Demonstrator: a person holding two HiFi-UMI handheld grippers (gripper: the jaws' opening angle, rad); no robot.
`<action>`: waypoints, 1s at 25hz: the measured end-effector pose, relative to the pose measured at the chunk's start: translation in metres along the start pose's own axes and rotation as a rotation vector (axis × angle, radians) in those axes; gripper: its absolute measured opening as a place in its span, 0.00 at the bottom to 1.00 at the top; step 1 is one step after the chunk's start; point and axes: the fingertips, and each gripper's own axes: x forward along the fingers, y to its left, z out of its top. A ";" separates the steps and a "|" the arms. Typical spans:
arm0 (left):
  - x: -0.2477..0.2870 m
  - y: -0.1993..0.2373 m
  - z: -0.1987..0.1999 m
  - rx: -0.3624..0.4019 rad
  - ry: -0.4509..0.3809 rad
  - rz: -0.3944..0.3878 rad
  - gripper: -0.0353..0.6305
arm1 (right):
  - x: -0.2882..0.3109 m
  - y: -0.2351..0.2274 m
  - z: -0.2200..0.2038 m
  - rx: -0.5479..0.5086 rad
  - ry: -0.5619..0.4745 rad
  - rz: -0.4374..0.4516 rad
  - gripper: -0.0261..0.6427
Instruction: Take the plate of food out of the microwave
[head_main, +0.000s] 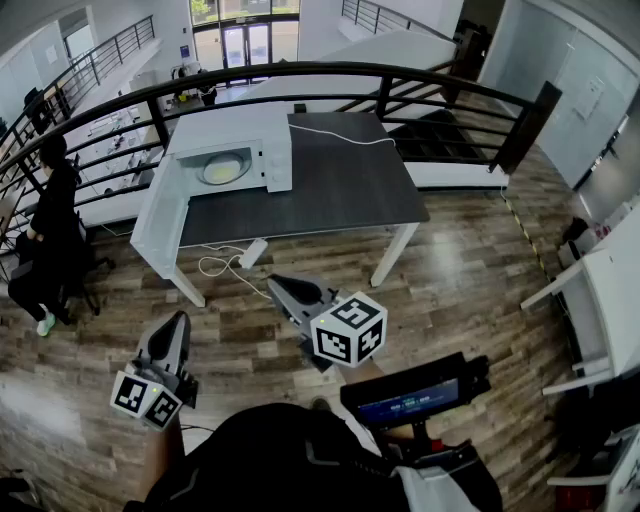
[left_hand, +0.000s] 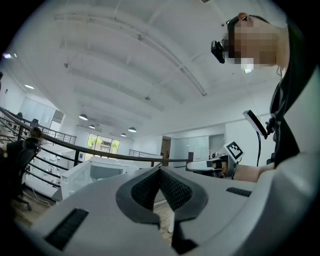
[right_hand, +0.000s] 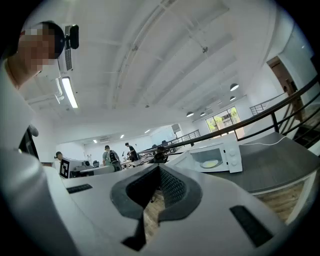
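A white microwave (head_main: 262, 150) stands at the back left of a dark table (head_main: 340, 185), its door (head_main: 160, 215) swung wide open to the left. Inside lies a plate of yellowish food (head_main: 224, 168), also seen as the plate (right_hand: 211, 163) in the right gripper view. Both grippers hang well short of the table, above the wood floor. My left gripper (head_main: 178, 322) is shut and empty, with its tips touching. My right gripper (head_main: 274, 284) is shut too, nothing between its jaws. In the left gripper view the microwave (left_hand: 95, 172) shows beyond the shut left gripper (left_hand: 160, 169).
A white cable and power brick (head_main: 250, 254) lie on the floor under the table's front edge. A black railing (head_main: 330, 72) curves behind the table. A person sits at the far left (head_main: 45, 230). White furniture (head_main: 600, 290) stands at the right.
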 end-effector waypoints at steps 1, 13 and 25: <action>-0.001 0.000 -0.001 -0.006 0.001 -0.003 0.06 | -0.001 0.001 -0.003 -0.003 0.004 -0.007 0.04; -0.009 0.008 -0.003 -0.009 0.003 -0.025 0.06 | 0.010 0.007 -0.005 0.020 -0.015 -0.030 0.04; -0.033 0.024 -0.003 -0.004 0.012 -0.061 0.06 | 0.025 0.028 -0.015 0.022 -0.008 -0.072 0.04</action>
